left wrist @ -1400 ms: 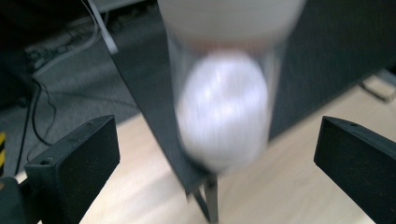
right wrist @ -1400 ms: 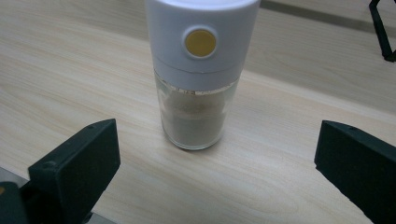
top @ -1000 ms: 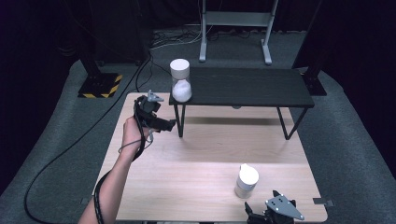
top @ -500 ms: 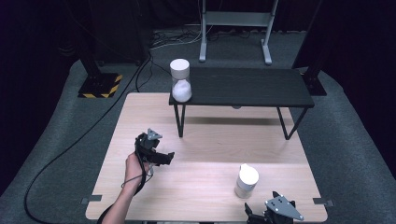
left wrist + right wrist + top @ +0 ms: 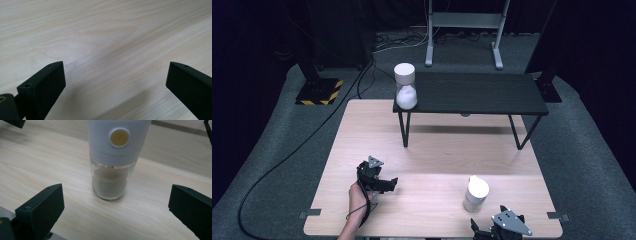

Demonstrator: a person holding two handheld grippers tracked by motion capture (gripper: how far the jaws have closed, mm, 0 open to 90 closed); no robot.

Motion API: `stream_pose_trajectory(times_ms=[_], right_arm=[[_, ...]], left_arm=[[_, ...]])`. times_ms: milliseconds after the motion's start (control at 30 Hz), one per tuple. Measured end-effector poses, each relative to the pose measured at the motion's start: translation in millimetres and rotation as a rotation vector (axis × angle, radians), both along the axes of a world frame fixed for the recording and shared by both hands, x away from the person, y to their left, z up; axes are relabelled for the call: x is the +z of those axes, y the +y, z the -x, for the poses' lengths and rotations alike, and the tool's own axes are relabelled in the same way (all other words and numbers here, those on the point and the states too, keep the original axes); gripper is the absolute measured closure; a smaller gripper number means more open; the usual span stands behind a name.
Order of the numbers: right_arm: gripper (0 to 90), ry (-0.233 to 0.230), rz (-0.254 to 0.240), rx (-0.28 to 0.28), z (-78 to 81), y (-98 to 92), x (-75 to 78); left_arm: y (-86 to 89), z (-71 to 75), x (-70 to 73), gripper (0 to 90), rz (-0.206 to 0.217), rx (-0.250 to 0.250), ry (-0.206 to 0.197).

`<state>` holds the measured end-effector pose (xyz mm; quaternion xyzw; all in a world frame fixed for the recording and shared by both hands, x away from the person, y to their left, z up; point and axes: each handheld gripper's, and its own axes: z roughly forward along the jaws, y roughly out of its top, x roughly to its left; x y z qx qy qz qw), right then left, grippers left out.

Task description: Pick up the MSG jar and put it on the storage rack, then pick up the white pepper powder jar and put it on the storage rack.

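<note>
Both grippers, left gripper (image 5: 384, 184) and right gripper (image 5: 492, 231), low, jaws wide apart.

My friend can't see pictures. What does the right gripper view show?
A grinder with a white top, yellow button and clear base of brownish powder stands on the wooden table, ahead of the open right gripper.

A small grinder with a white plastic cap and a clear glass body (image 5: 113, 167) stands upright on the pale wooden tabletop (image 5: 432, 160), close to its near edge and towards the right-hand corner. A round yellow button sits on the side of the cap. Brownish-grey powder fills the lower part of the glass. Its base rests flat on the wood.
</note>
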<state>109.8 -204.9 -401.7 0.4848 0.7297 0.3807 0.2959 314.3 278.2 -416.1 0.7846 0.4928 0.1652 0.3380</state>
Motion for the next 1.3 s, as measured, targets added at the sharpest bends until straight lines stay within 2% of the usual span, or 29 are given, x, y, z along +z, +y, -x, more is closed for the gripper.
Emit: stream_pose_trajectory(times_ms=[200,267,400,467,1300], right_arm=[[0.0,0.0,-0.004,-0.012,0.5,-3.4,-1.2],[0.0,0.006,-0.004,-0.017,-0.1,-4.1,-1.8],[0.0,0.007,-0.003,-0.018,-0.8,-4.5,-2.1],[0.0,0.006,-0.007,-0.019,-1.6,-5.0,-2.9],[0.0,0.023,0.031,0.018,-13.9,7.9,3.6]], left_arm=[[-4.9,1.2,-9.7,3.0,0.002,-0.013,0.003],[-7.9,4.9,-12.4,3.0,-0.011,-0.011,-0.016],[-8.4,11.4,-20.7,1.2,-0.007,-0.016,-0.057],[-13.3,13.0,-20.8,0.5,-0.042,-0.032,-0.068],[-12.6,13.7,-21.2,0.9,-0.036,-0.017,-0.069]])
